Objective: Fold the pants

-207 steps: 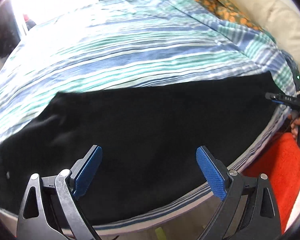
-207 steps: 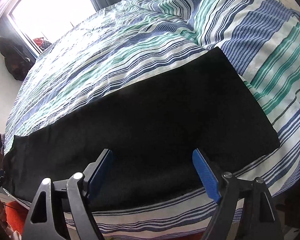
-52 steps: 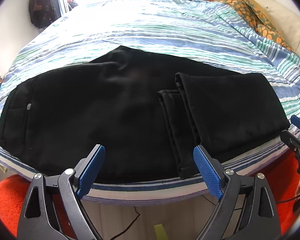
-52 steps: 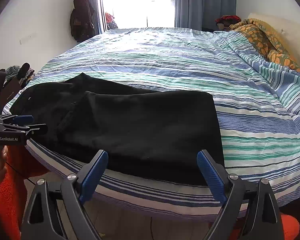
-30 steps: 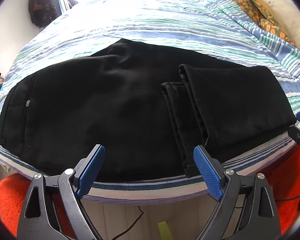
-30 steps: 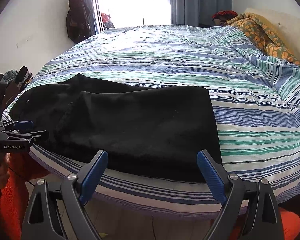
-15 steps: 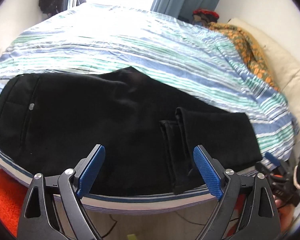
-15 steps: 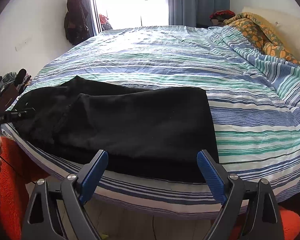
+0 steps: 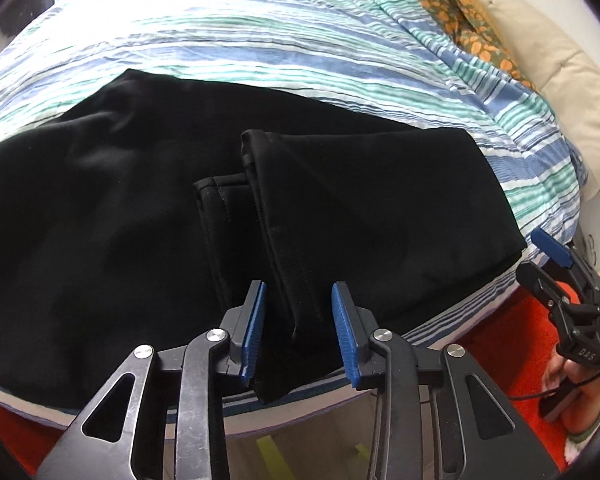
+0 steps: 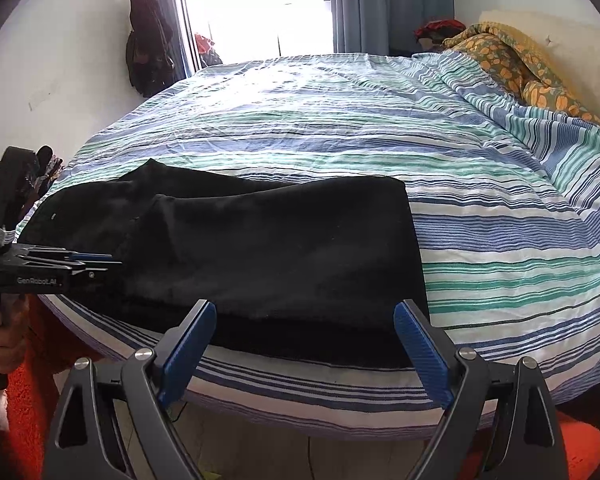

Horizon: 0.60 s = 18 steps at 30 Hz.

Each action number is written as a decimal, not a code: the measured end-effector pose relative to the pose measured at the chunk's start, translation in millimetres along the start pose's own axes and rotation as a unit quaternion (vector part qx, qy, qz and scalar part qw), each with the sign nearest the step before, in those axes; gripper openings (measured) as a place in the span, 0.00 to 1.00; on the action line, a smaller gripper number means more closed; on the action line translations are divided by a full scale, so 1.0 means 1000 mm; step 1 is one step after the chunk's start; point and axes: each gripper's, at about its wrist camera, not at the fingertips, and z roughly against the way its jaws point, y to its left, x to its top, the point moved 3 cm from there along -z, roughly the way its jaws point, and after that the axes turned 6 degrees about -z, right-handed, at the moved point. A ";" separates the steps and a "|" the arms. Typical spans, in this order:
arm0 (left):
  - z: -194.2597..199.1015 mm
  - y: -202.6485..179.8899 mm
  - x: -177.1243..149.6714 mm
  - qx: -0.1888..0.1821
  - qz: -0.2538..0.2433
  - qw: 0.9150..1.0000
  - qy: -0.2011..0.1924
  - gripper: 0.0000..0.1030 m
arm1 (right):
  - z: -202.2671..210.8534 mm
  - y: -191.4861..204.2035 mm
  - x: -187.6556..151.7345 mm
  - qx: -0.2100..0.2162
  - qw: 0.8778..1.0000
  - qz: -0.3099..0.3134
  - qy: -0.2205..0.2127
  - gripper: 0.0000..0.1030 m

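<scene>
Black pants [image 9: 340, 208] folded once on striped bed [image 9: 300, 40], hem ends lying directly ahead of left gripper [image 9: 299, 332]. Its jaws closing, hem corner between pads, not yet pinched. Right gripper [image 10: 304, 354] wide open, empty, pants' near edge just ahead. Risk: catching only top layer, fold skews. Mattress edge right below; open bedspread beyond
</scene>
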 end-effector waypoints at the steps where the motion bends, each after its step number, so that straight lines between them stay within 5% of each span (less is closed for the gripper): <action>1: -0.001 0.000 0.001 -0.002 0.005 1.000 0.000 0.14 | 0.000 -0.002 0.000 0.000 1.000 -0.003 0.001 0.88; 2: 0.001 0.000 0.003 -0.004 0.013 1.000 -0.001 0.07 | 0.000 -0.004 0.000 0.000 1.000 -0.008 0.002 0.88; 6: 0.023 -0.007 -0.003 -0.014 0.030 0.999 -0.016 0.04 | 0.001 -0.014 0.002 -0.002 1.000 -0.029 -0.002 0.88; 9: 0.005 -0.009 -0.021 0.008 0.025 0.999 0.026 0.04 | 0.002 -0.019 0.005 0.001 0.999 -0.041 -0.006 0.88; 13: 0.009 -0.010 -0.017 0.006 0.026 0.999 0.024 0.13 | -0.001 -0.020 0.006 0.002 0.999 -0.048 -0.002 0.88; 16: 0.040 0.003 -0.003 0.007 0.034 0.999 -0.038 0.41 | 0.002 -0.018 0.006 0.004 0.999 -0.043 -0.007 0.88; 18: 0.039 0.017 0.003 0.013 0.061 0.997 -0.039 0.46 | 0.001 -0.017 0.006 0.004 0.999 -0.042 -0.007 0.88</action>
